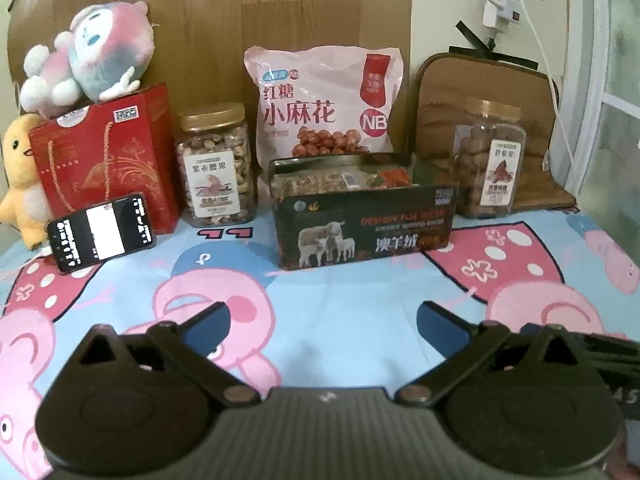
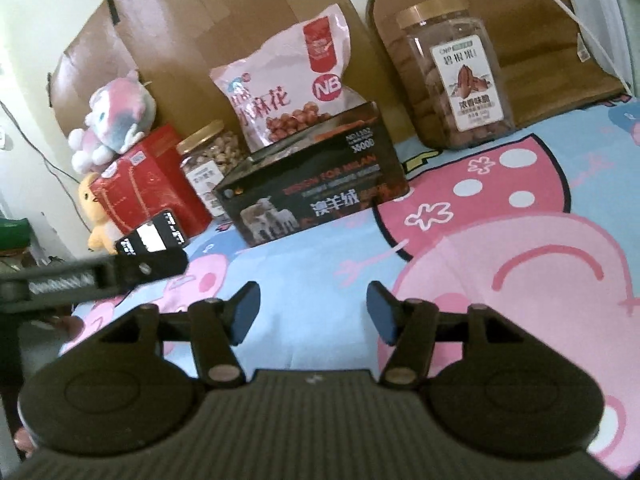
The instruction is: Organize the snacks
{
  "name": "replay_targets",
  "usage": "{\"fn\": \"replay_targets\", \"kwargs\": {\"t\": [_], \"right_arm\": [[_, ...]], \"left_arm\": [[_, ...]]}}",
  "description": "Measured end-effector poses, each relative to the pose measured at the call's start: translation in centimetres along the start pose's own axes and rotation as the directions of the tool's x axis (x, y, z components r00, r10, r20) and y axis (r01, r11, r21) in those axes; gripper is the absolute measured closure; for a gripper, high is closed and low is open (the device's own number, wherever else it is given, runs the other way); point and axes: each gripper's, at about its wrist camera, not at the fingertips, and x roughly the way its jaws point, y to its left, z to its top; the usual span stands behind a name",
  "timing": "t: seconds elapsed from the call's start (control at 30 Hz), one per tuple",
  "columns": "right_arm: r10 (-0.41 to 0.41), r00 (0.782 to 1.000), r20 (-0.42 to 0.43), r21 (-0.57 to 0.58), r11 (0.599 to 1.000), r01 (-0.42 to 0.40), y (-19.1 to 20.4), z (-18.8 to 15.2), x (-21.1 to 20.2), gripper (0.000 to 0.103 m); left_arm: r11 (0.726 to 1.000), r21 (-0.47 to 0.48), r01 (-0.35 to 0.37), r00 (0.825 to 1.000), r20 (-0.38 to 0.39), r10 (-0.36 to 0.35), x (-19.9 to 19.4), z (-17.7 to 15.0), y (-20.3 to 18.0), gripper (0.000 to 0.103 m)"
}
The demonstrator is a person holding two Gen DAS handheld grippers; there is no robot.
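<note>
left gripper (image 1: 322, 318) low over the cartoon-pig bedsheet (image 1: 360, 288), jaws wide apart, nothing between them. right gripper (image 2: 312, 312) likewise over the sheet, jaws apart and empty; part of the left gripper's body shows at the left edge of the right wrist view

snacks sit in a row at the far side, against a cardboard backing (image 1: 280, 20):
- dark open box (image 1: 364, 216) with sheep picture on its front, centre, nearest of the lot; wrapped snack packets (image 1: 320, 180) visible inside it
- pink snack bag (image 1: 324, 104) standing upright just behind the box, leaning on the cardboard
- jar of cashew-like nuts (image 1: 216, 164), gold lid, just left of the box, upright
- second jar (image 1: 490, 158), gold lid, brown nuts, right of the box and apart from it, upright, in front of a brown cushion (image 1: 480, 80)

far left: red gift box (image 1: 108, 160) with cord handle, a pink-grey plush toy (image 1: 92, 56) lying on top of it, a yellow duck plush (image 1: 20, 176) beside it at the left. a black phone (image 1: 102, 232) with a white patch on its screen leans against the red box's front, tilted

power strip and white cables (image 1: 500, 4) on the wall, upper right
</note>
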Motion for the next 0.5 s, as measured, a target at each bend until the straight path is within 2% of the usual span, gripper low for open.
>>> {"fn": "replay_targets", "kwargs": {"t": [0.17,0.23,0.5], "right_arm": [[0.026,0.999,0.018,0.000,1.000,-0.026,0.5,-0.7,-1.8,0.033],[0.034,0.999,0.030,-0.002,0.999,-0.034,0.8,-0.9,-2.5,0.027],[0.044,0.996,0.084,-0.007,0.999,-0.043,1.5,-1.3,-4.6,0.023]], "left_arm": [[1.000,0.005,-0.028,0.999,0.023,0.028,-1.3,-0.8,-0.5,0.000],[0.999,0.011,-0.038,0.999,0.031,0.037,-1.8,-1.1,-0.7,0.000],[0.995,0.030,-0.092,0.993,0.082,0.089,-2.9,-1.7,-1.8,0.000]]}}
